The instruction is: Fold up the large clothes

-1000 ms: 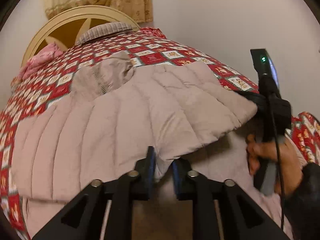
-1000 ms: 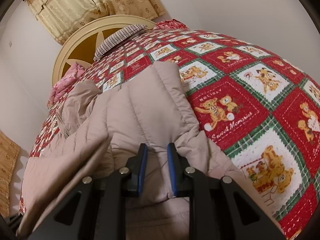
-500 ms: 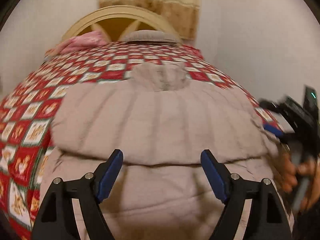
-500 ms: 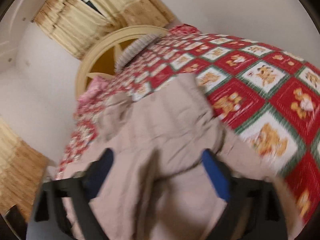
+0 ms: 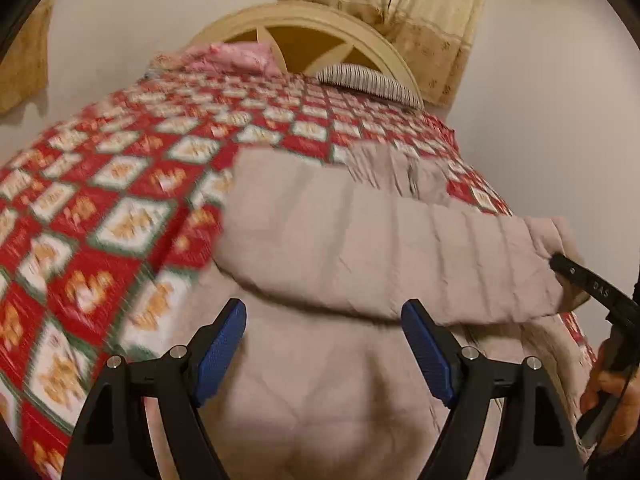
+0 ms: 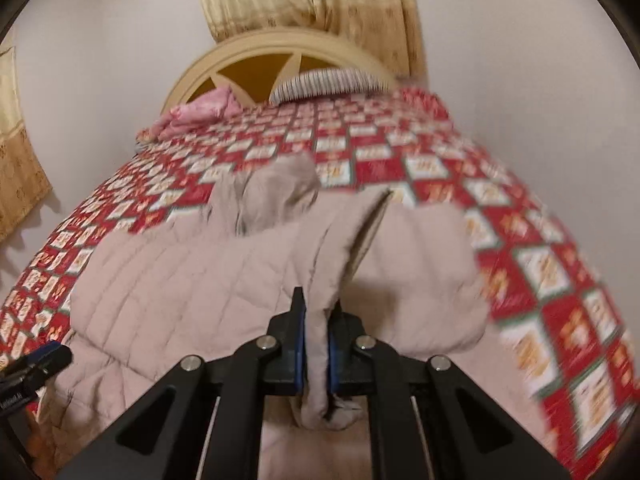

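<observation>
Jacket (image 6: 192, 276) edge between right tool (image 6: 316, 344) pads.

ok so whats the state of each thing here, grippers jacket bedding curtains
left gripper: open, holding nothing, above the jacket
right gripper: shut on a fold of the jacket
jacket: spread on the bed, one part folded over the rest
quilt: laid flat over the bed
striped pillow: lying at the headboard
pink bedding: bunched beside the pillow
curtains: drawn, narrow gap
</observation>
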`<state>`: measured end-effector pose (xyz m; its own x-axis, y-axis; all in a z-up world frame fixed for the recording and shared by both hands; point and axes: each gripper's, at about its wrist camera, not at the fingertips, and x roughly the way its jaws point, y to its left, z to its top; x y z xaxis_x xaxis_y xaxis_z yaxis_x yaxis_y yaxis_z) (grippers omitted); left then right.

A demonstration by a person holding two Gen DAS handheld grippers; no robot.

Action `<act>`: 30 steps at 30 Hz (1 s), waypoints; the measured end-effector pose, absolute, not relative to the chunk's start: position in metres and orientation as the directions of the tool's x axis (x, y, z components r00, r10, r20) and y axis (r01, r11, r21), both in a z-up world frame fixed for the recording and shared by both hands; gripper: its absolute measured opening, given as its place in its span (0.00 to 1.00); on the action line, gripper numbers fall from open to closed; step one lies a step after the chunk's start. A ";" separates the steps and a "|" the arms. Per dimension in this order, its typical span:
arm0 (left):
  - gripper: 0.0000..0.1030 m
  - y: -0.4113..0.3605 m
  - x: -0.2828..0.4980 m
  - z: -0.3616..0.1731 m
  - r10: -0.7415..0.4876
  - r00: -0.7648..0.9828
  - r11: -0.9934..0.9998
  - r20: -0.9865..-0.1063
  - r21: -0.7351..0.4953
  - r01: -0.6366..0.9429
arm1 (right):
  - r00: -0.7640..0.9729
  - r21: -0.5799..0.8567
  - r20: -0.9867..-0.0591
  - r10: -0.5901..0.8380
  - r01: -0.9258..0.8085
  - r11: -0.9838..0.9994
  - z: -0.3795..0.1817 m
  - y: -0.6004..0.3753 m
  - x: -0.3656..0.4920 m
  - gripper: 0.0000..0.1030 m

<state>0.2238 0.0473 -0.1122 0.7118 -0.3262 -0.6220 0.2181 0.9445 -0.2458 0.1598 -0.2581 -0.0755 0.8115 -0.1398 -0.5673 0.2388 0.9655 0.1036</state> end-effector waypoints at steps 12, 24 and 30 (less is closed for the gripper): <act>0.78 0.014 0.317 -0.086 -0.160 0.758 0.986 -0.632 -0.060 0.158 | 0.679 0.002 -0.703 -0.212 0.301 0.954 -0.152 -0.297 0.200 0.24; 0.85 0.044 0.366 -0.185 -0.205 0.648 0.970 -0.734 -0.239 0.036 | 0.669 0.043 -0.723 -0.172 0.292 0.955 -0.152 -0.301 0.194 0.32; 0.85 0.048 0.357 -0.182 -0.208 0.666 0.965 -0.717 -0.260 0.022 | 0.740 0.126 -0.653 -0.164 0.319 0.939 -0.093 -0.316 0.170 0.67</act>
